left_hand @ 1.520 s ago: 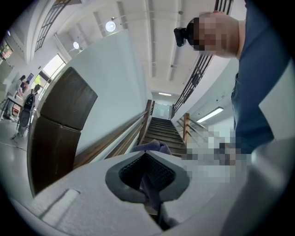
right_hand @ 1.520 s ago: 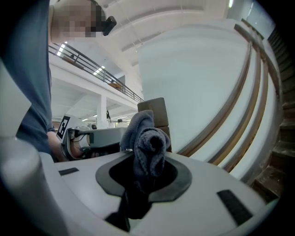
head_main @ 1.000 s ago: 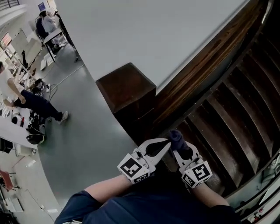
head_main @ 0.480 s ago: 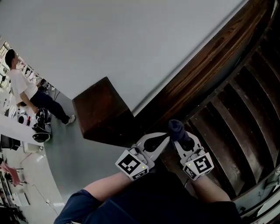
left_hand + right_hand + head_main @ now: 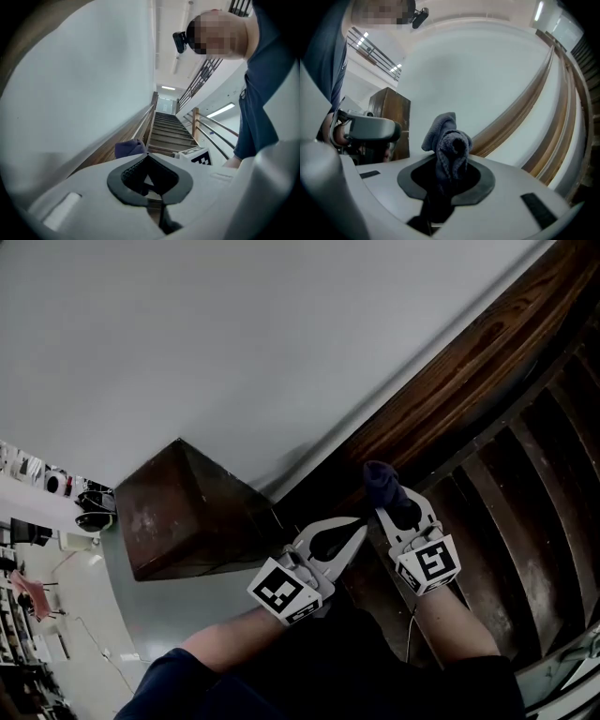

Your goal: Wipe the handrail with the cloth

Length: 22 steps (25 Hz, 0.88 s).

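the cloth is a dark, soft, knitted-looking rag, bunched into a wad and clamped in the right gripper, whose fingers are closed on its lower part, with the free upper part standing proud of the tips. in the head view the cloth sits at the lower edge of the wooden handrail, near the dark newel post; whether it presses on the wood or is just beside it cannot be confirmed. the left gripper is just beside the right gripper, its fingers brought together at the tips with nothing between them. expected handling: the cloth appears light and limp, with no stiffness of its own. it should compress and conform to the rail profile under pressure, and it is likely to fold over or drag back when pushed along the wood. the grip low on the wad looks suitable, since it leaves a padded mass ahead of the fingers to meet the surface. a grip nearer the top would probably bring hard finger tips against the wood. the handrail looks rigid, smooth and varnished, so moderate sliding friction is expected. the white wall runs directly along the rail's far side, so little side clearance is expected.
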### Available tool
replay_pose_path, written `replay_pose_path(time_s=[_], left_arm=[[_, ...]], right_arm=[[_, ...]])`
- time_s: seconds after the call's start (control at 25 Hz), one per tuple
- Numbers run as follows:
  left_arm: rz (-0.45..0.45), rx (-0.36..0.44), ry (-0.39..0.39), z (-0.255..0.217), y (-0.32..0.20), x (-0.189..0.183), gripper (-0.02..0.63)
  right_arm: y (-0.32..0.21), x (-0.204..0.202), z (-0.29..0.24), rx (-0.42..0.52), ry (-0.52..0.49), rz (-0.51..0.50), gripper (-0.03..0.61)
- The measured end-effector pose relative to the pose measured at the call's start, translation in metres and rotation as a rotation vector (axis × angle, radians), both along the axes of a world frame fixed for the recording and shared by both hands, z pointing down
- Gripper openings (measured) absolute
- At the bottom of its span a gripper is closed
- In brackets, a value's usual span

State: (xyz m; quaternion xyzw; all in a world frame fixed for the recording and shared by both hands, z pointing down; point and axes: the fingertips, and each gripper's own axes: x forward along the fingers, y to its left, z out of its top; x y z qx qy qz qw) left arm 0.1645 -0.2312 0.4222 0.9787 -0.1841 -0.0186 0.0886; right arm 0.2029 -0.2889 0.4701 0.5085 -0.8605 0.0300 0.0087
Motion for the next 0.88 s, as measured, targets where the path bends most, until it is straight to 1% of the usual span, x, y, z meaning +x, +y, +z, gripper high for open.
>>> replay_pose_path(time_s=[0.2, 0.36, 0.48, 0.6, 0.8, 0.88], left_arm=[[-0.019, -0.026, -0.023, 0.0, -0.009, 0.02, 0.005], [-0.027, -0.035, -0.026, 0.009, -0.014, 0.011, 0.005], [-0.016, -0.025, -0.018, 0.012, -0.019, 0.01, 0.005], [0.002, -0.02, -0.017, 0.012, -0.02, 0.015, 0.005], [0.031, -0.014, -0.004, -0.019, -0.015, 0.038, 0.005], [0.035, 0.0, -0.006, -0.012, -0.015, 0.034, 0.005]], right_arm=[[-0.034, 0.029, -0.003, 0.002, 0.097, -0.022, 0.089], [-0.046, 0.034, 0.001, 0.012, 0.119, -0.003, 0.089], [-0.056, 0.045, 0.001, 0.035, 0.167, 0.023, 0.089], [-0.067, 0.072, -0.01, 0.046, 0.187, 0.074, 0.089], [-0.086, 0.135, -0.065, 0.081, 0.258, 0.161, 0.089], [-0.092, 0.146, -0.067, 0.09, 0.28, 0.179, 0.089]])
